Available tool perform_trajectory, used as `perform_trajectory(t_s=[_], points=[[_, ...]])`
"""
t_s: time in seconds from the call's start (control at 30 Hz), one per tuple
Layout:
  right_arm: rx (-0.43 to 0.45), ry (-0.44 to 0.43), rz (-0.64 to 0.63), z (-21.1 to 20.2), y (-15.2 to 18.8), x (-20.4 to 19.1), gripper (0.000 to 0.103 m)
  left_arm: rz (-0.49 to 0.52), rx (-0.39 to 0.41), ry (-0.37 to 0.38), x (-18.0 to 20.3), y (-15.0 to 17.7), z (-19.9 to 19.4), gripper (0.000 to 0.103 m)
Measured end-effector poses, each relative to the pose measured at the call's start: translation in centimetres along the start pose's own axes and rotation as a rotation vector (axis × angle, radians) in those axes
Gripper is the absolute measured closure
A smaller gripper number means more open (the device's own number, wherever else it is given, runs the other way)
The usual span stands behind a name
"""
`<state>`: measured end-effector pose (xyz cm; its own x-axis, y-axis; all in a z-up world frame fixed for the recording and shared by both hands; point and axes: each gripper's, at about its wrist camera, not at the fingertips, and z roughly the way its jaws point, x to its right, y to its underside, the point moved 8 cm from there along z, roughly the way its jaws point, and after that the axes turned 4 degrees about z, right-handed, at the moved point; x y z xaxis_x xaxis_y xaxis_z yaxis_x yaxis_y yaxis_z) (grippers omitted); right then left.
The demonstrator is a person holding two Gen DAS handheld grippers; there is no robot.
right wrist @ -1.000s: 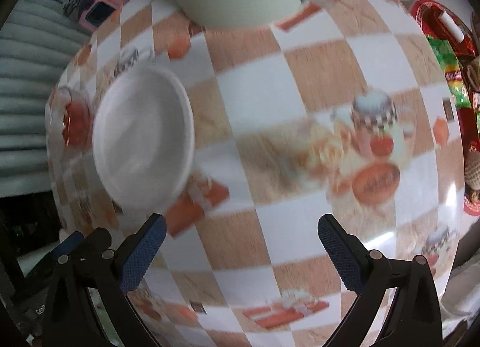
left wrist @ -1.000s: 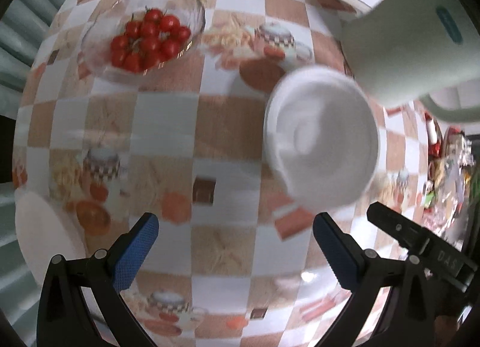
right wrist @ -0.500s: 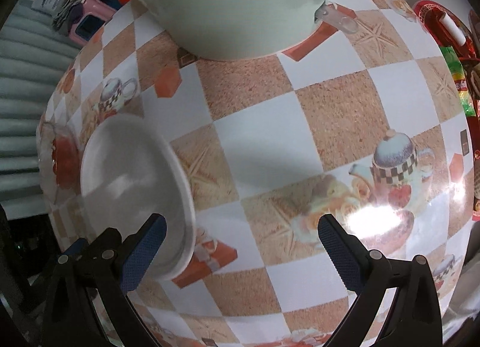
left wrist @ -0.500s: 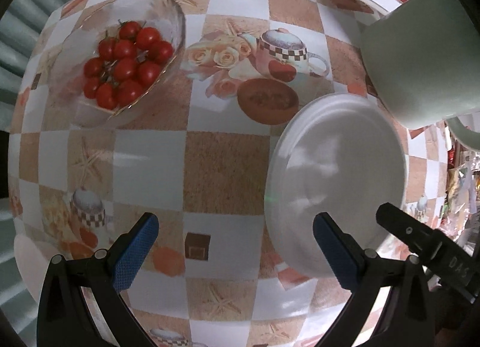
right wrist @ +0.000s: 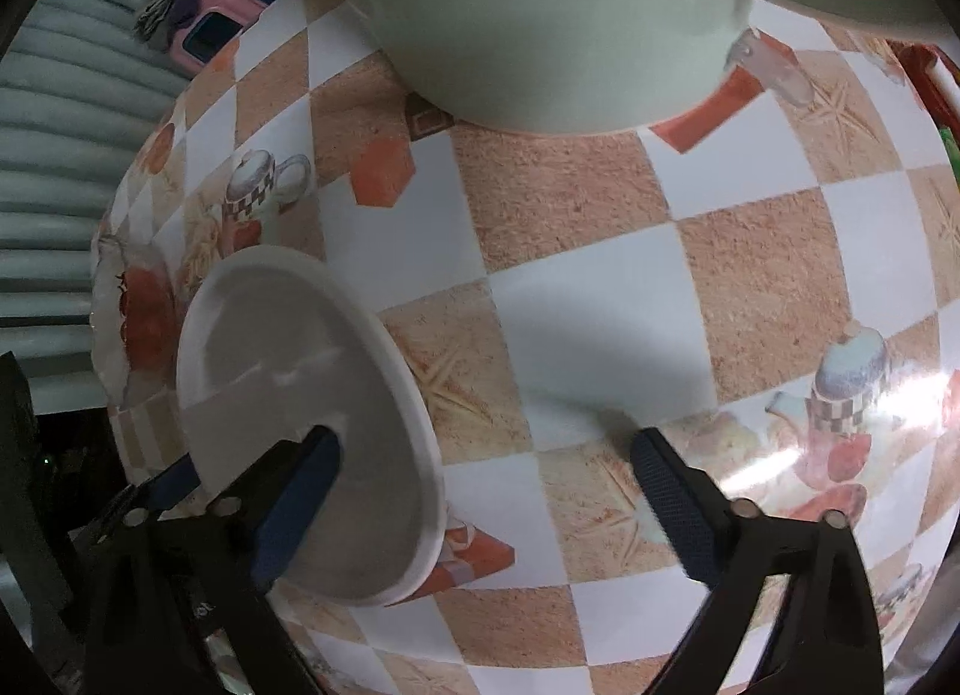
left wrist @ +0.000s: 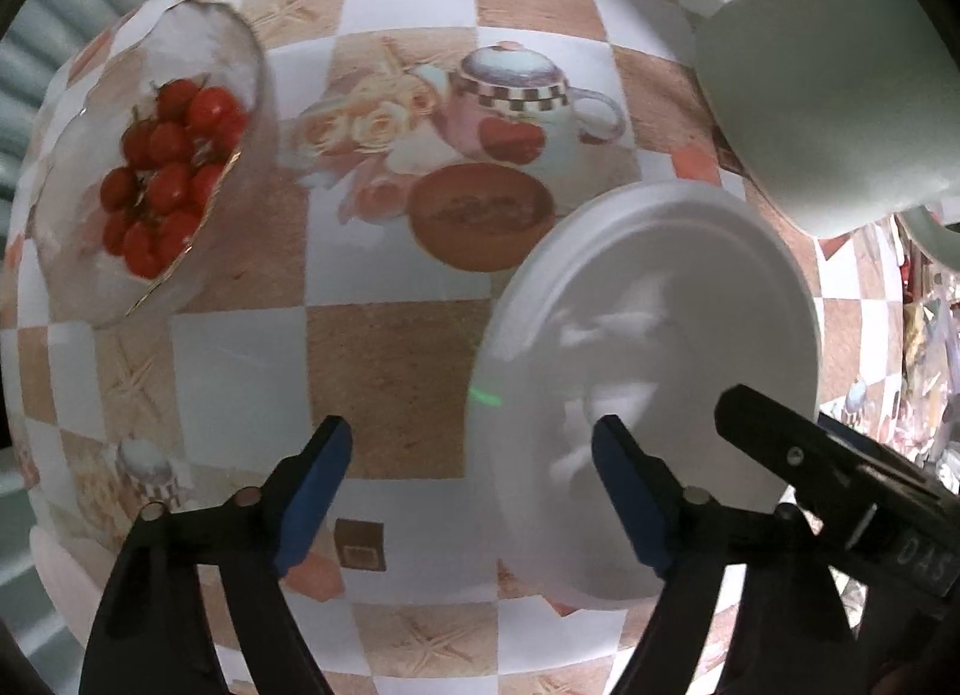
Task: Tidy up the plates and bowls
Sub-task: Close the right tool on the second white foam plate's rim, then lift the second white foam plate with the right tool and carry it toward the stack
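Note:
A white plate (left wrist: 654, 371) lies on the checked tablecloth, also in the right wrist view (right wrist: 312, 407). My left gripper (left wrist: 474, 485) is open; its right finger (left wrist: 630, 491) hangs over the plate's near-left part, its left finger over bare cloth. My right gripper (right wrist: 486, 491) is open; its left finger (right wrist: 300, 497) is over the plate, its right finger over the cloth. A glass bowl of cherry tomatoes (left wrist: 150, 185) stands at the far left, seen faintly in the right wrist view (right wrist: 138, 311).
A large pale green kettle (left wrist: 840, 71) stands just behind the plate, also in the right wrist view (right wrist: 570, 17). The right gripper's body (left wrist: 840, 485) reaches in from the right. Packets and clutter (left wrist: 918, 323) lie at the table's right edge.
Both grippers have moved down and in toward the plate, which now looms larger under their inner fingers. The left fingers stand somewhat closer together than before.

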<state>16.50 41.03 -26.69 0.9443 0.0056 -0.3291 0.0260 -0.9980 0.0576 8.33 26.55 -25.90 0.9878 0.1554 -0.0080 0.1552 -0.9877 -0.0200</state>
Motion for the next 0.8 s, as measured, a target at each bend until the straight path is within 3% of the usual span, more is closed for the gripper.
perform_trajectory(t_s=[0.1, 0.17, 0.23, 0.3, 0.4, 0.8], points=[[0.015, 0.001, -0.004, -0.3, -0.9, -0.2, 0.028, 0.022, 0.000, -0.005, 1.2, -0.9, 0.6, 0.027], [0.010, -0.016, -0.014, -0.7, -1.1, 0.4, 0.049, 0.044, 0.011, -0.007, 2.2, -1.5, 0.9, 0.029], [0.001, -0.039, -0.012, -0.6, -1.4, 0.2, 0.055, 0.050, 0.016, 0.004, 2.9, -2.0, 0.8, 0.036], [-0.014, -0.064, -0.013, -0.5, -1.4, -0.1, 0.068, 0.051, 0.012, 0.037, 3.7, -2.3, 0.7, 0.047], [-0.027, -0.084, -0.019, -0.1, -1.1, -0.9, 0.069, 0.068, -0.004, 0.075, 5.3, -2.4, 0.9, 0.060], [-0.031, -0.027, -0.068, -0.5, 1.8, -0.1, 0.069, 0.093, -0.006, 0.059, 7.8, 1.1, 0.8, 0.060]])
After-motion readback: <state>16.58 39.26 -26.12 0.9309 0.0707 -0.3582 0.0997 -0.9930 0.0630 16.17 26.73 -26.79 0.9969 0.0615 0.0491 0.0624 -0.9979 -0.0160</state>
